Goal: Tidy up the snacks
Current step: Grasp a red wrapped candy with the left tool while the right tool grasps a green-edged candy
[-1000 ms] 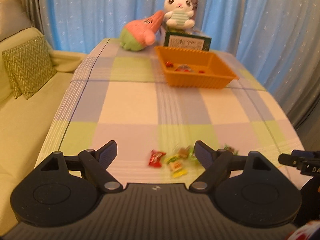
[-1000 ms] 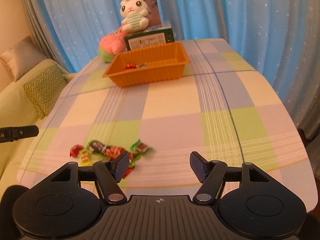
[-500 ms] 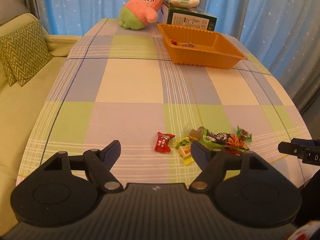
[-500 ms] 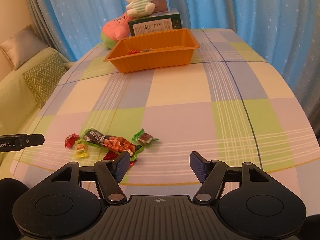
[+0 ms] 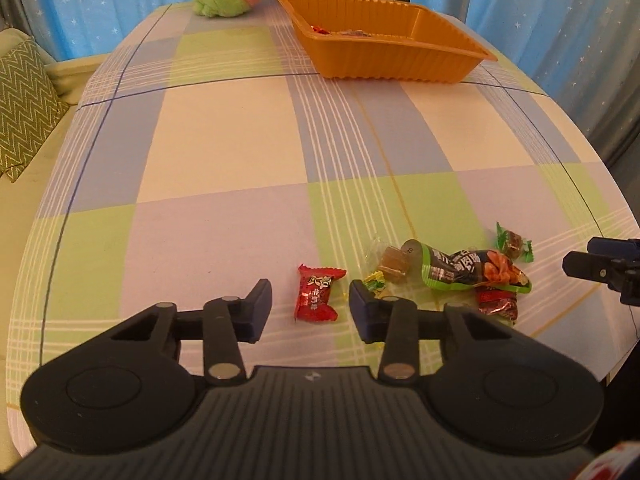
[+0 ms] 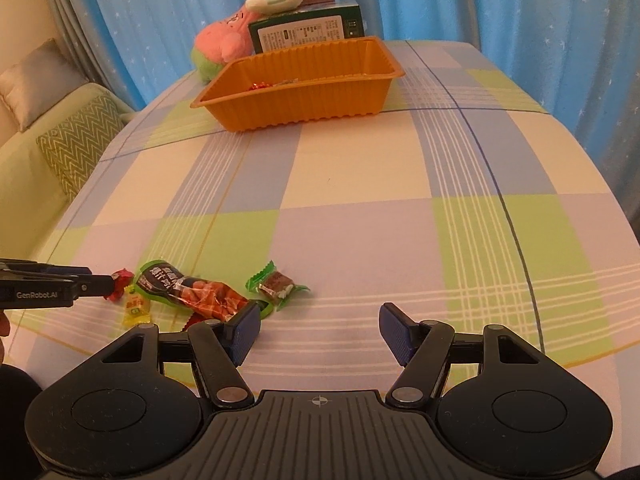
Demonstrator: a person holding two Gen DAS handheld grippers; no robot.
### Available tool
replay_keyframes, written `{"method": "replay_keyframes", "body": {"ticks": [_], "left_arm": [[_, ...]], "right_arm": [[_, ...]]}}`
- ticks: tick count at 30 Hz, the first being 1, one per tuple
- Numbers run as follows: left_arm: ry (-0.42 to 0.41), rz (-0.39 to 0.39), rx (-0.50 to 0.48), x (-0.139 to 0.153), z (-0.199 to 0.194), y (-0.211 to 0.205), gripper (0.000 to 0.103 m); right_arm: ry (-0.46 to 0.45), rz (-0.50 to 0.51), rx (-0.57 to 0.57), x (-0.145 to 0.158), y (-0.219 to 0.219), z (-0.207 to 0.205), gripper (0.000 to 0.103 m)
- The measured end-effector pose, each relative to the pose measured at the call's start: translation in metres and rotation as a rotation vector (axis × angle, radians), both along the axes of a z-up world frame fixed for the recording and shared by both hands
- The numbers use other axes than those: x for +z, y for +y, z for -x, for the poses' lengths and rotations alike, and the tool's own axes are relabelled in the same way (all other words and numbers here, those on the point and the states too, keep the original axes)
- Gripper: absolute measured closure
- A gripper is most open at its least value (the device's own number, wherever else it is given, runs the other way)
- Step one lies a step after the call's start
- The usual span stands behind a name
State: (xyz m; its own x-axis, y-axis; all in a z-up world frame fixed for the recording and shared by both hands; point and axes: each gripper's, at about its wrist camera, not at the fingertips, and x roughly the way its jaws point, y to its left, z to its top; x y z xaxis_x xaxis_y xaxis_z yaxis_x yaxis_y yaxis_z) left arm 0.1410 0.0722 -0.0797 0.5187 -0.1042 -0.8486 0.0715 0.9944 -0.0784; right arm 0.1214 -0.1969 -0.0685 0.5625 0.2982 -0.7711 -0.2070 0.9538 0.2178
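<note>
- Left wrist view: left tongs (image 5: pixel 310 306) wide open, holding nothing, low over the table (image 5: pixel 224 148), straddling the red candy (image 5: pixel 316 293), which lies flat between the two pads, touching neither as far as can be seen.
- Right wrist view: right tongs (image 6: pixel 320 330) wide open, empty, near the green-wrapped candy (image 6: pixel 277 285) and the long green snack packet (image 6: pixel 192 290).
- Loose pile: yellow candy (image 6: pixel 135 306), clear-wrapped brown candy (image 5: pixel 394 262), a dark red one (image 5: pixel 497 305), all at the table's near edge.
- Destination: orange tray (image 6: pixel 304 100) at the far end, well apart from the pile, a few sweets already inside.
- Step, by judgement: pick-up of the red candy; next, close on the wrapper and carry it to the tray.
- Obscured: tray contents mostly behind its wall; yellow candy partly behind the left pad; packet print illegible.
</note>
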Motion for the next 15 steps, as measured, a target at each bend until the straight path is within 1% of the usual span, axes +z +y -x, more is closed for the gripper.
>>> {"method": "replay_keyframes", "body": {"ticks": [7, 12, 15], "left_arm": [[0.039, -0.002, -0.016, -0.011, -0.010, -0.002, 0.086], [0.034, -0.005, -0.003, -0.011, -0.010, -0.002, 0.087], [0.020, 0.009, 0.014, -0.007, -0.008, 0.000, 0.087]], "right_arm": [[-0.016, 0.015, 0.060, -0.004, 0.010, -0.018, 0.037], [-0.018, 0.020, 0.123, -0.009, 0.019, -0.033, 0.039], [-0.016, 0.051, 0.173, -0.014, 0.024, -0.040, 0.048]]}}
